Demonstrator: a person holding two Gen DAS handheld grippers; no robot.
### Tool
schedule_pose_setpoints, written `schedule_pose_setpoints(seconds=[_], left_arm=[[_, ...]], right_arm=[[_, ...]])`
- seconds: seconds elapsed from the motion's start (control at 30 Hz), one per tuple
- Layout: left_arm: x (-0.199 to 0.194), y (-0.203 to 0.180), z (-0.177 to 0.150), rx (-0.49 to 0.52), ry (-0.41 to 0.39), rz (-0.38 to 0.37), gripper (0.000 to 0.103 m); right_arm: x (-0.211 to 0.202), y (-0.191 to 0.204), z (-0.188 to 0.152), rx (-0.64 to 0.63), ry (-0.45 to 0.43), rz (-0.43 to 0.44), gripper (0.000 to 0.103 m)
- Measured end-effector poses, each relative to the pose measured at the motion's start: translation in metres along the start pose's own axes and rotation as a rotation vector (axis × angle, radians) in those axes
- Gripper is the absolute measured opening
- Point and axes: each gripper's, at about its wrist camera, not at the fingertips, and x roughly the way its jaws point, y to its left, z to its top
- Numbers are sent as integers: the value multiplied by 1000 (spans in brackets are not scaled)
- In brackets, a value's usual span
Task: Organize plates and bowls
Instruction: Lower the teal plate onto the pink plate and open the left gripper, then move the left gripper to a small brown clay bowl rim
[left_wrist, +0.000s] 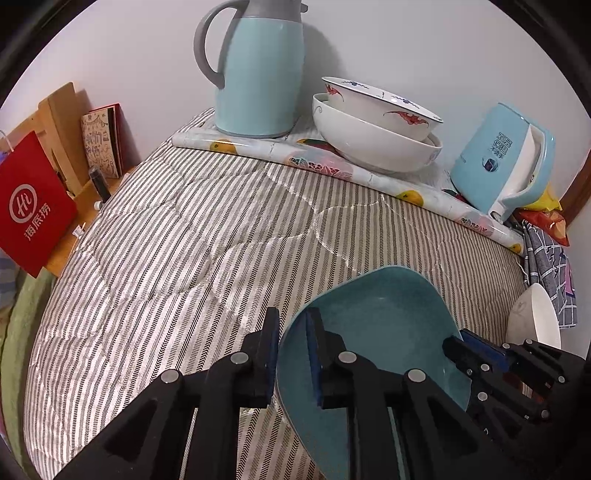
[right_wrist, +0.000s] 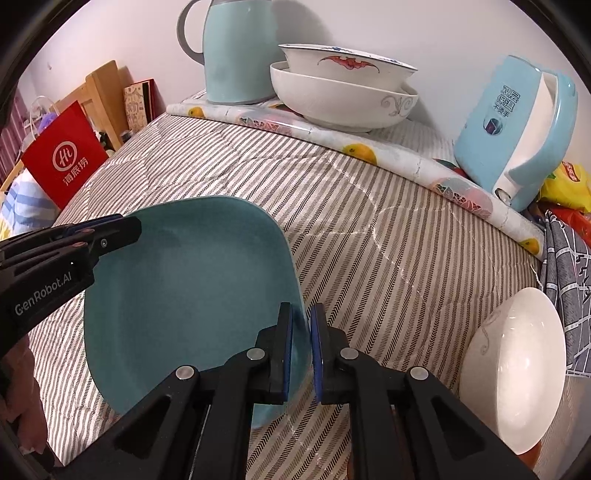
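Note:
A teal squarish plate (left_wrist: 373, 332) (right_wrist: 192, 288) is held above the striped cloth by both grippers. My left gripper (left_wrist: 293, 354) is shut on the plate's left rim; it also shows in the right wrist view (right_wrist: 122, 227). My right gripper (right_wrist: 301, 343) is shut on the plate's right rim; it also shows in the left wrist view (left_wrist: 465, 343). Two white bowls (left_wrist: 373, 125) (right_wrist: 343, 85) are nested at the back, the upper one with red bat marks. A white bowl (right_wrist: 517, 369) (left_wrist: 539, 317) lies tilted at the right.
A tall pale blue jug (left_wrist: 258, 70) (right_wrist: 236, 51) stands at the back left of the nested bowls, and a blue kettle (left_wrist: 506, 162) (right_wrist: 517, 125) at the back right. A red bag (left_wrist: 33, 203) (right_wrist: 66, 158) and wooden furniture stand left. Checked cloth (right_wrist: 569, 273) hangs right.

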Motion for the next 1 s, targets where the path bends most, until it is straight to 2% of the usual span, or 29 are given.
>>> schedule_pose_setpoints(seconds=[0.2, 0.33, 0.47, 0.73, 0.8, 0.87, 1.0], left_arm=[[-7, -1, 2, -3, -13, 3, 15], [-10, -2, 2, -3, -7, 16, 19], [-14, -2, 0, -11, -9, 15, 19], [-27, -9, 0, -4, -23, 19, 19], [-31, -13, 0, 0, -28, 18, 20], [-36, -18, -2, 5, -35, 18, 26], [-43, -29, -5, 20, -47, 10, 26]], right_arm=[[-6, 0, -1, -5, -18, 2, 13], [-10, 2, -1, -12, -25, 0, 14], [-15, 1, -2, -9, -37, 4, 25], [-35, -1, -2, 5, -87, 1, 29], [-42, -4, -4, 14, -99, 0, 36], [-48, -7, -5, 25, -114, -6, 45], [-62, -18, -10, 53, -147, -19, 45]])
